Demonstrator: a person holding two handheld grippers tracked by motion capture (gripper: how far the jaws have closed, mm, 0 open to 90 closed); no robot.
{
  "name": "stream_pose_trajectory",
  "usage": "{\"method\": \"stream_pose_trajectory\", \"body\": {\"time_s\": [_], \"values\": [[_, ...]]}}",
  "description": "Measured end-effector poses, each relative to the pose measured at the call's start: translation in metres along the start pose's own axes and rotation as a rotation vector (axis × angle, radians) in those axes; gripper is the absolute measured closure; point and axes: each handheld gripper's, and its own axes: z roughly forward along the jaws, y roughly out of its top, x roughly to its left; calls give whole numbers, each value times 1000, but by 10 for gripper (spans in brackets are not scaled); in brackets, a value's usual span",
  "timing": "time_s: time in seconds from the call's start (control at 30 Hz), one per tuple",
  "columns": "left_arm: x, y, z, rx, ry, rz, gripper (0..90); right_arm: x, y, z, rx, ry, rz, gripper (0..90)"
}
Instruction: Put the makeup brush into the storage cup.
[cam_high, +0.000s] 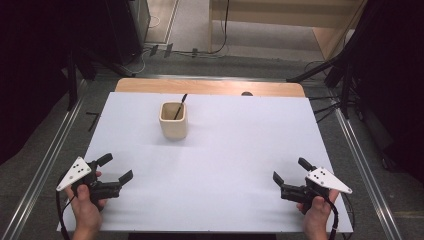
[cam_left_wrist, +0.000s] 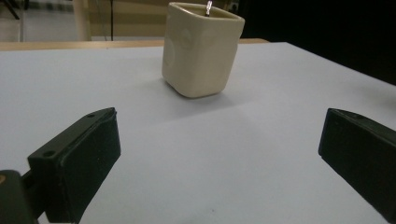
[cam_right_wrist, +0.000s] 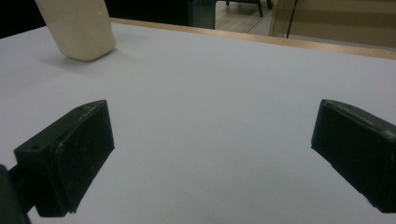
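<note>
Cup (cam_high: 173, 120) holds a dark stick (cam_high: 179, 107); my left gripper (cam_high: 116, 168) and right gripper (cam_high: 290, 171) rest nearer me than it, jaws apart.

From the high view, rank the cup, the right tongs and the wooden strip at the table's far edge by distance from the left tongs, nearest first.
1. Cream cup, ahead of the left tongs, slightly right.
2. Wooden strip, beyond the cup at the far edge.
3. Right tongs, across the white sheet at the near right.
</note>
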Motion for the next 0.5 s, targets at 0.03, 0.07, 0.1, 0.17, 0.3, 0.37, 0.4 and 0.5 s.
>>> {"method": "stream_pose_trajectory", "body": {"time_s": [0.03,0.07,0.1,0.17,0.3,0.37,0.4,0.5], "values": [[0,0,-3,-4,-1,4,0,0,0,0,2,-2,-3,0],[1,0,-6,-4,4,9,0,1,0,0,2,-5,-3,0],[1,-1,-10,-7,7,12,0,0,1,0,1,-7,-3,0],[2,-2,-14,-10,13,25,0,-1,1,0,-2,-10,1,0],[7,-2,-24,-48,25,5,0,-2,-1,0,0,-17,8,0],[8,-2,-26,-71,18,-16,0,-2,-1,-1,3,-22,6,0],[8,-2,-25,-71,23,-16,0,-2,-1,-1,5,-26,5,0],[9,-3,-21,-54,24,-13,0,-3,-1,-2,4,-41,-6,0]]}}
